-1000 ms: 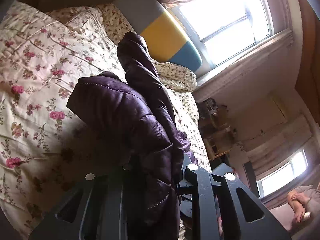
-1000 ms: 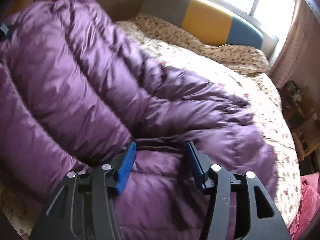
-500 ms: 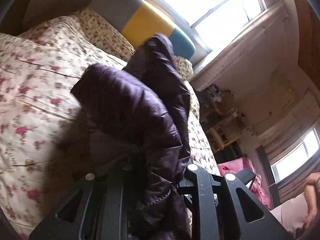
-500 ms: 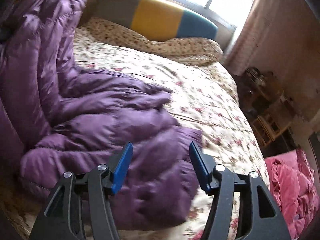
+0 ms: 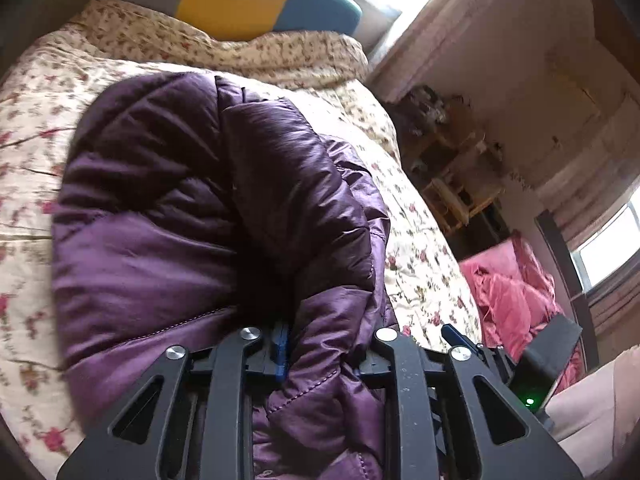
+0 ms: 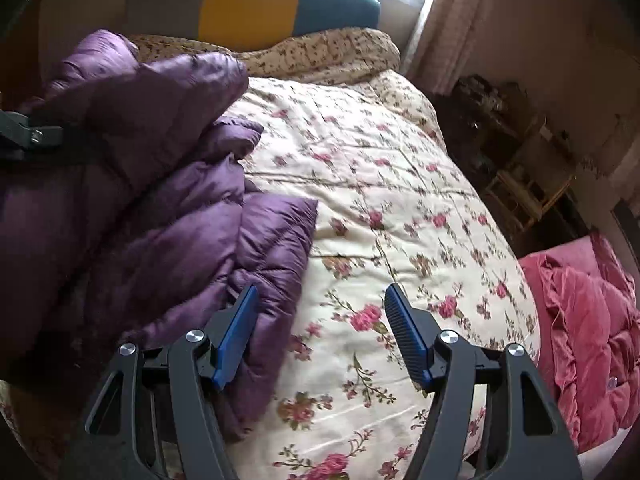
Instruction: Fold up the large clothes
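A purple puffer jacket lies bunched on the floral bedspread. My left gripper has a thick fold of the jacket filling the gap between its jaws, which are opening; the fingertips are buried in fabric. In the right wrist view the jacket is heaped at the left, with a black part of the left gripper on it. My right gripper hovers over the bedspread at the jacket's right edge, its jaws opening with nothing between them. Its left finger overlaps the jacket's corner.
A grey, yellow and teal headboard and a floral pillow sit at the bed's far end. A pink quilted garment lies off the right side. A wooden shelf stands by the wall. A person's light sleeve shows low right.
The left gripper has swung across the bed with the jacket, which now sits lower and more bunched. The right gripper has slid right, off the jacket, and its jaws have widened.
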Demonstrator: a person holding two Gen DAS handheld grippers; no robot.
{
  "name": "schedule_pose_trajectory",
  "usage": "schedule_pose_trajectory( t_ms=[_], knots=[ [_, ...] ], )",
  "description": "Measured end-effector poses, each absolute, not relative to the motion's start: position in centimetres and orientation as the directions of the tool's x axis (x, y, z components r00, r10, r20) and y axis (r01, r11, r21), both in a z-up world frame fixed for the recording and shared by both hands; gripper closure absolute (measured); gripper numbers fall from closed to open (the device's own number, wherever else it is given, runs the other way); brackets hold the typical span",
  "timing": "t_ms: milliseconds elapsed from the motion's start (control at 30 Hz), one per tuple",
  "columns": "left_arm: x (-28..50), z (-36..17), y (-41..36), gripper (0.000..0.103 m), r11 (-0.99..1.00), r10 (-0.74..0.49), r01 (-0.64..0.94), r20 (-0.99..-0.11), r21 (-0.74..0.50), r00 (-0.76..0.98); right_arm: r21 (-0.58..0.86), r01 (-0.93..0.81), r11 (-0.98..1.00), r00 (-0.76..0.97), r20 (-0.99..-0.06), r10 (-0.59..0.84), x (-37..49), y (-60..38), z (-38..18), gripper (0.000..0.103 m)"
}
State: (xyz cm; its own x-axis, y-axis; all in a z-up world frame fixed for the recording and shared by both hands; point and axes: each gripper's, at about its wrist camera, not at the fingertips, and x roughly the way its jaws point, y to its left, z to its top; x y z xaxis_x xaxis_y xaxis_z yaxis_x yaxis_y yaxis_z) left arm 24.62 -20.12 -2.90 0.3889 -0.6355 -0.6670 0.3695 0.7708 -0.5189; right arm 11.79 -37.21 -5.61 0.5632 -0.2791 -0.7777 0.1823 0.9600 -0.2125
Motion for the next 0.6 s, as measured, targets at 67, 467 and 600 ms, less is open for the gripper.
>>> schedule_pose_trajectory(
  t_ms=[67, 467, 600],
  knots=[
    [24.7, -3.3, -21.0, 0.073, 0.766, -0.638, 0.386, -0.676, -0.514, 0.367, -0.209, 0.183, 0.960, 0.558, -0.782, -0.277, 11.7, -37.5, -5.9, 0.038],
    [20.2, 3.3, -14.4, 0.040, 0.625, -0.781, 0.466, -0.490, -0.626, 0.388, -0.197, 0.192, 0.961, 0.561, -0.781, -0.272, 10.1, -36.7, -5.5, 0.035],
    [19.2, 2.5, -9.1, 0.040, 0.708, -0.700, 0.377, -0.525, -0.597, 0.484, -0.184, 0.196, 0.963, 0.571, -0.777, -0.265, 8.4, -36.4, -4.3, 0.034]
  ],
)
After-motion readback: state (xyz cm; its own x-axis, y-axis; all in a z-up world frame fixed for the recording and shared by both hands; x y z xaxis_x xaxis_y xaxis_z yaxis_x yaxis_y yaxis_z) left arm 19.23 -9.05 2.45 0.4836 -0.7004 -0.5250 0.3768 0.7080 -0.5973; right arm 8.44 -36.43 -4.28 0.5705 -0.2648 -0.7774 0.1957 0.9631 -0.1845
